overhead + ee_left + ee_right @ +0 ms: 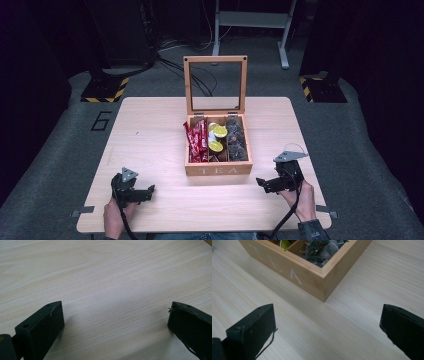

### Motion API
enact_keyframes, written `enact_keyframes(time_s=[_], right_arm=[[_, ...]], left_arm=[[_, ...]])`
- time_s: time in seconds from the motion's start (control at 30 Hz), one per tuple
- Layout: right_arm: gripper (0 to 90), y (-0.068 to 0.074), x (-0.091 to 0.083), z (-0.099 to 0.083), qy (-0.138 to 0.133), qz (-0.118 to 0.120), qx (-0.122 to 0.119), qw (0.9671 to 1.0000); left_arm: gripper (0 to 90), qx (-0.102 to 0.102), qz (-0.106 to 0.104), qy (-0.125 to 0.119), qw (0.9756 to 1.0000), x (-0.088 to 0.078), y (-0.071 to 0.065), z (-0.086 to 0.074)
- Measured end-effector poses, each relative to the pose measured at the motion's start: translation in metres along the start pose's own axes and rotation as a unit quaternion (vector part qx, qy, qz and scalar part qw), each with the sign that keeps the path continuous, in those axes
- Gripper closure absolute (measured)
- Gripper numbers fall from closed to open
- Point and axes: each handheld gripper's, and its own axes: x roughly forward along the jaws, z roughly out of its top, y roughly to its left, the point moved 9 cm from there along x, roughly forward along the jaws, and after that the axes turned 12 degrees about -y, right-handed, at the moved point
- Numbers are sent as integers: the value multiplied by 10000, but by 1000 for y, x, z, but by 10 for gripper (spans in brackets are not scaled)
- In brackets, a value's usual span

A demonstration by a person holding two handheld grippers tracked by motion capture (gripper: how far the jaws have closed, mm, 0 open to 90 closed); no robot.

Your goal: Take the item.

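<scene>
Tea box (pixel 218 169) open, right gripper (pixel 260 183) near

A wooden tea box (pixel 218 168) marked "TEA" on its front wall sits at the table's centre; its glass-paned lid (pixel 215 84) stands upright at 12 o'clock, fully open; inside, three lengthwise compartments: red sachets (pixel 196 141) at 9 o'clock, yellow-green pods (pixel 218 137) in the middle, dark tea bags (pixel 236 139) at 3 o'clock; the box's near right corner (pixel 323 277) shows in the right gripper view.
</scene>
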Motion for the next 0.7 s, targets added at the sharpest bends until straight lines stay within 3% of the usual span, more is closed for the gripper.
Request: enact_keyframes(time_s=[0.7], right_arm=[[0,4,20,34,91,231,-236,9994]], left_arm=[[6,-4,-6,-1,10000,0,0,0]])
